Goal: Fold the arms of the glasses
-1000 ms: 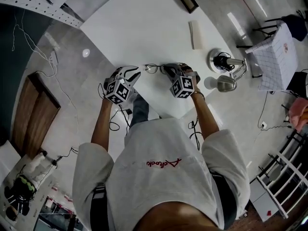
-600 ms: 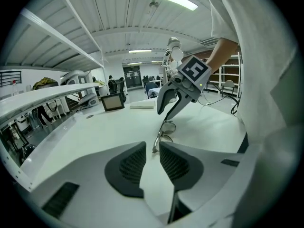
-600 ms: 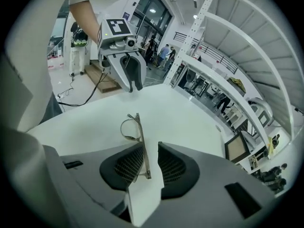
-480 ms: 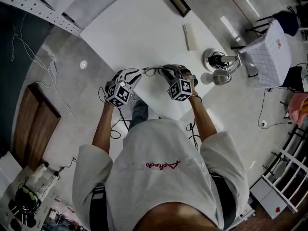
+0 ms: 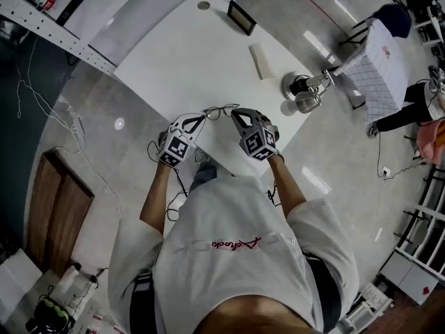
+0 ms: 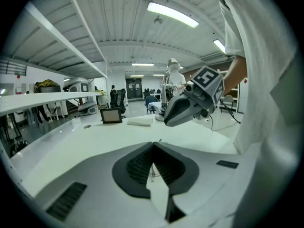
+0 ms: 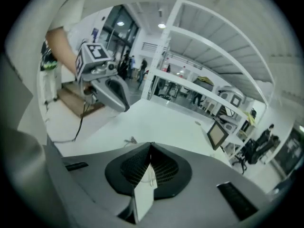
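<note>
One white counter [image 5: 188, 54] fills the upper middle of the head view, with the person's white-shirted torso below it. A desk lamp [image 5: 304, 92] sits at the counter's right edge. Over the near edge the left gripper [image 5: 202, 118] and the right gripper [image 5: 235, 113] point toward each other, one in each hand. A small dark frame [image 5: 241, 17] stands near the far edge, and a pale oblong object [image 5: 261, 61] lies between it and the lamp. The glasses [image 5: 221, 110] span the gap between the two grippers' tips, lenses side by side, held at both ends. The left fingers [image 6: 137, 167] are pressed together on a thin wire part of the glasses. The right fingers [image 7: 135, 167] are closing, all but together, with another thin wire part nipped between the pads.
</note>
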`<action>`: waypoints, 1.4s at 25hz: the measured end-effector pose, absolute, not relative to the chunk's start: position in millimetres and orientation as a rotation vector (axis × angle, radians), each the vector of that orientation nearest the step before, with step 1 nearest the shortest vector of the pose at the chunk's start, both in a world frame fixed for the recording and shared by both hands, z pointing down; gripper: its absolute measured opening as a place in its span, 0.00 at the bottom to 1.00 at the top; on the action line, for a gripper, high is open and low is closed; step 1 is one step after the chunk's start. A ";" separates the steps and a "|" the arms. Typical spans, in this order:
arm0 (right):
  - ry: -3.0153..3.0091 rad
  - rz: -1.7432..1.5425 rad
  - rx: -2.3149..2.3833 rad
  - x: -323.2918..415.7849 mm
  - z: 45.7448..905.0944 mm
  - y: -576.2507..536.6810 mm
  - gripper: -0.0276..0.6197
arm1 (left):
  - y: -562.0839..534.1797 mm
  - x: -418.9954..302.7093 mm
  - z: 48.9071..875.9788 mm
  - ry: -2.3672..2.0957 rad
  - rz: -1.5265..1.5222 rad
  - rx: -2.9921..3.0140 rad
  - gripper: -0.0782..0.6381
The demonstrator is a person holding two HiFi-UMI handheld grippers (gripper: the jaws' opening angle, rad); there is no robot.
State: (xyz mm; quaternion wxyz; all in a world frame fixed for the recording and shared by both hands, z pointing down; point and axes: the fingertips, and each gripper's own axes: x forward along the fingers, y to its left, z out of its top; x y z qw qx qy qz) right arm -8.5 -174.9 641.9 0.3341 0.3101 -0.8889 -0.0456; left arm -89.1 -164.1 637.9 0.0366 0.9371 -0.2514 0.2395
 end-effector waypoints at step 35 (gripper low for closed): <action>-2.792 0.191 1.256 28.4 535.0 -26.4 0.05 | -36.9 -39.5 570.1 -0.932 0.178 2.762 0.15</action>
